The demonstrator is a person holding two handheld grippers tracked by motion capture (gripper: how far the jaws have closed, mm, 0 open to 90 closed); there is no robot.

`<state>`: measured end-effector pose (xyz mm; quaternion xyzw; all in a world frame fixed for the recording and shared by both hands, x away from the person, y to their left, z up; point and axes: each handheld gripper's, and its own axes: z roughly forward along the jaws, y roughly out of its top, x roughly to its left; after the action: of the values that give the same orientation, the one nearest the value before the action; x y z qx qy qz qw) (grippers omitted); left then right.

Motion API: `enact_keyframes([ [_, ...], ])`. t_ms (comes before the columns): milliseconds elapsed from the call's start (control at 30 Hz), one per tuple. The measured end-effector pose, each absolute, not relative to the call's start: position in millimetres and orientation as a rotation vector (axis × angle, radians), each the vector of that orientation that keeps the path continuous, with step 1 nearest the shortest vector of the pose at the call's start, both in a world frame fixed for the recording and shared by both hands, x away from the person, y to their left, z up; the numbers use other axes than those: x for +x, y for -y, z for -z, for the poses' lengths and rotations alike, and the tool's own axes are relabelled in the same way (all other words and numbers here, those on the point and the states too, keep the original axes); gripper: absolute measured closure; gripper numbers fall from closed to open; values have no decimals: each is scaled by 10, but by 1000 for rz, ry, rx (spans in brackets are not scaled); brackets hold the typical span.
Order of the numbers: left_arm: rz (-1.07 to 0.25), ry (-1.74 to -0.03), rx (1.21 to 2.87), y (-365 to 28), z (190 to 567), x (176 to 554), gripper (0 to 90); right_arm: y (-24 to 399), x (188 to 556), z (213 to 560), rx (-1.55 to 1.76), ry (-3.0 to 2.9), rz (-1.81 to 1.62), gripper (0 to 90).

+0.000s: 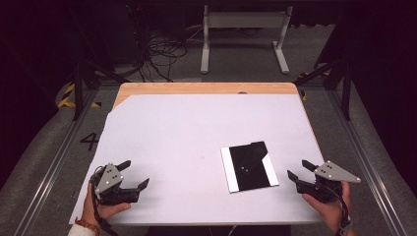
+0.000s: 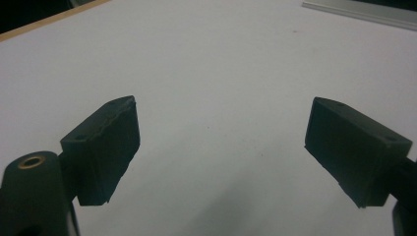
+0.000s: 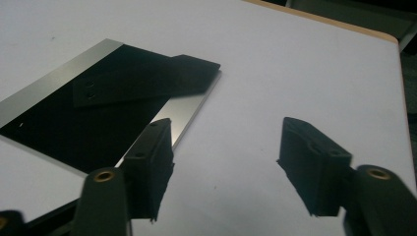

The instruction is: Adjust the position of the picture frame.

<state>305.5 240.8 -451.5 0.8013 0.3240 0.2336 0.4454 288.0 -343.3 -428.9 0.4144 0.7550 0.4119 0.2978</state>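
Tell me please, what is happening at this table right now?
A person sits at a white table with a gripper in each hand. The left gripper and the right gripper both rest near the front edge, open and holding nothing. A flat black and silver plate lies on the table, just beside the right gripper. Nothing touches it yet, so the work seems about to start.
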Motion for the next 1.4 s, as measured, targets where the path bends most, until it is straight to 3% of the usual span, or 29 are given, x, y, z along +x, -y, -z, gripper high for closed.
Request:
enact_keyframes([
  [500,-543,-777,2068,-2301,4559,3028,267,3377,2965,4394,1140,-2129,-1047,745],
  [633,-535,-753,2088,-2289,4541,3012,416,3340,2982,4432,1139,-2176,-1029,809],
  [767,-487,-717,2103,-2261,4539,3027,650,3300,2997,4465,1125,-2217,-1010,842],
  [1000,-431,-716,2134,-2217,4554,3048,882,3249,3006,4496,1112,-2273,-1003,877],
  [1400,-423,-721,2150,-2204,4569,3064,871,3171,3023,4528,1105,-2339,-998,894],
])
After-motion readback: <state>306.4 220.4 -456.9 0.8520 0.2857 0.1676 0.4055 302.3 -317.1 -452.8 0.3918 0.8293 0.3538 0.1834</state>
